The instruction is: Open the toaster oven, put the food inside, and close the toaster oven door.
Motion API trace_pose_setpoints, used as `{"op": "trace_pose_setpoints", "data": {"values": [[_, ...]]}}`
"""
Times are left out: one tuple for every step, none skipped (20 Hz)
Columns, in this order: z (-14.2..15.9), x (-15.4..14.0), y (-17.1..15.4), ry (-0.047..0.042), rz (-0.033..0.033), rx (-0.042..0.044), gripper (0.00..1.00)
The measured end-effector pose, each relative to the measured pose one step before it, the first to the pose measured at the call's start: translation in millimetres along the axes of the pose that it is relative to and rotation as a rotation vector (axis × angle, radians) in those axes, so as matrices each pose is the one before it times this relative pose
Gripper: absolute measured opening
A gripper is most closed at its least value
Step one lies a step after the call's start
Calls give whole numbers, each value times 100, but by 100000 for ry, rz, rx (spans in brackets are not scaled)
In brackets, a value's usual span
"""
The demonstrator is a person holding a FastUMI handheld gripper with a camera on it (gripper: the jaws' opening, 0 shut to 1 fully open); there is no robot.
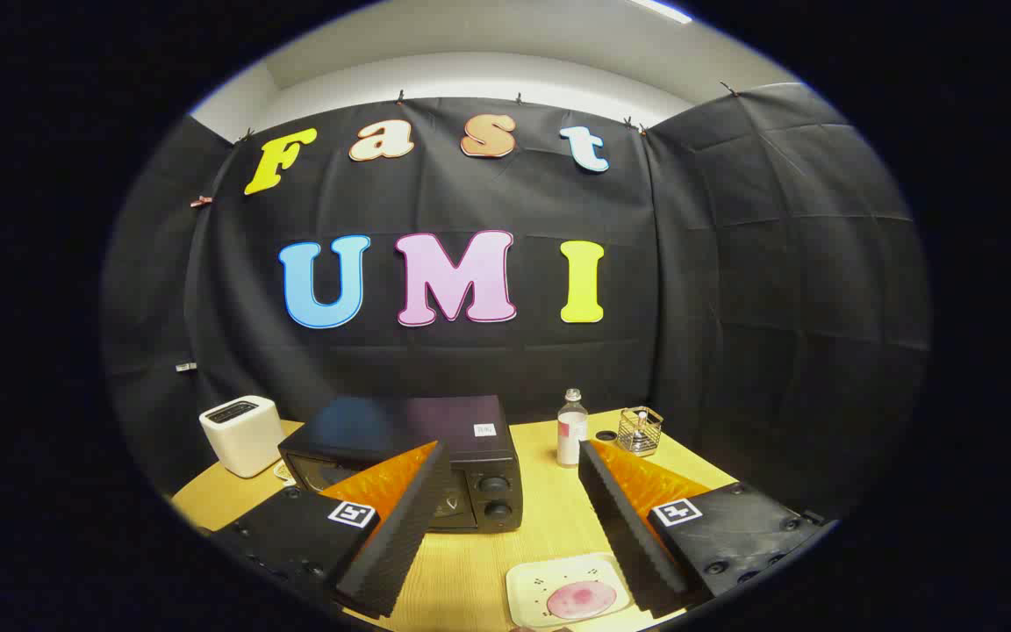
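Light wooden tabletop (549, 518) under everything. Black boxy toaster oven (409, 456) sits just ahead of the left finger, door seemingly closed – front glass and handle mostly hidden behind that finger, two round knobs showing on its right side. White rounded plastic pop-up toaster (242, 434) to the oven's left, near it but apart. Gripper (514, 478) held above the table, fingers spread wide apart, nothing between them but bare wood. Square cream plate (532, 584) lies low between the fingers, close to the right one, carrying a flat round pink slice of food (582, 600) – prob. meat, hard to tell. Clear bottle with pale pink label (571, 430) beyond the fingers, right of the oven; small wire mesh basket (641, 430) just beside it.

Judged step: the very start, door not yet opened, food still on the plate. Next move likely calls for swinging left and down toward the door's top edge, w/ fingers placed to hook or pinch the handle and pull it down.

Handle position can't be made out. Plate's near edge cut off. Basket contents too small to read.
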State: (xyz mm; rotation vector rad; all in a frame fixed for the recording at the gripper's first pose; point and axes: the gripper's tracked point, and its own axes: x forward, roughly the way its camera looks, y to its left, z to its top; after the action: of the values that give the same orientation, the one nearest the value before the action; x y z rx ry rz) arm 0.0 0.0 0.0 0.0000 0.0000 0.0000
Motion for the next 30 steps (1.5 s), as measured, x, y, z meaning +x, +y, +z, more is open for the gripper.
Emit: {"op": "trace_pose_setpoints", "data": {"values": [[-42, 77, 31, 392, -127, 99, 97], [-56, 28, -33, 358, -136, 239, 97], [-23, 46, 22, 358, -283, 251, 97], [-29, -60, 7, 246, -197, 252, 97], [72, 16, 63, 72, 43, 187, 97], [0, -8, 66, -21, 110, -122, 97], [-27, -47, 144, 122, 236, -578, 97], [-94, -9, 60, 278, 165, -505, 97], [-139, 50, 164, 568, 263, -460, 97], [-183, -45, 111, 490, 181, -212, 97], [-34, -89, 111, 366, 26, -74, 97], [-69, -50, 98, 274, -57, -34, 97], [-45, -87, 69, 262, -74, 75, 97], [-92, -25, 190, 263, 87, 59, 97], [-24, -42, 191, 330, 244, -32, 97], [-33, -9, 249, 124, 359, -314, 97], [-38, 95, 236, 202, 362, -561, 97], [-128, 44, 231, 312, 369, -431, 97], [1, 68, 326, 327, 422, -67, 97], [-32, 68, 356, 374, 428, 180, 98], [9, 47, 403, 302, 367, 203, 98], [-197, 82, 412, 782, 483, 382, 97], [-208, 75, 473, 851, 997, 589, 97], [-184, 135, 525, 1135, 916, 81, 97], [-319, 214, 495, 1205, 1025, -308, 97], [-73, 211, 508, 733, 950, -399, 98], [64, 369, 425, 465, 516, -377, 97], [-31, 306, 274, 703, -64, 45, 98], [99, 468, 368, 470, -76, 676, 97], [184, 480, 600, -105, 283, 886, 97]]}}
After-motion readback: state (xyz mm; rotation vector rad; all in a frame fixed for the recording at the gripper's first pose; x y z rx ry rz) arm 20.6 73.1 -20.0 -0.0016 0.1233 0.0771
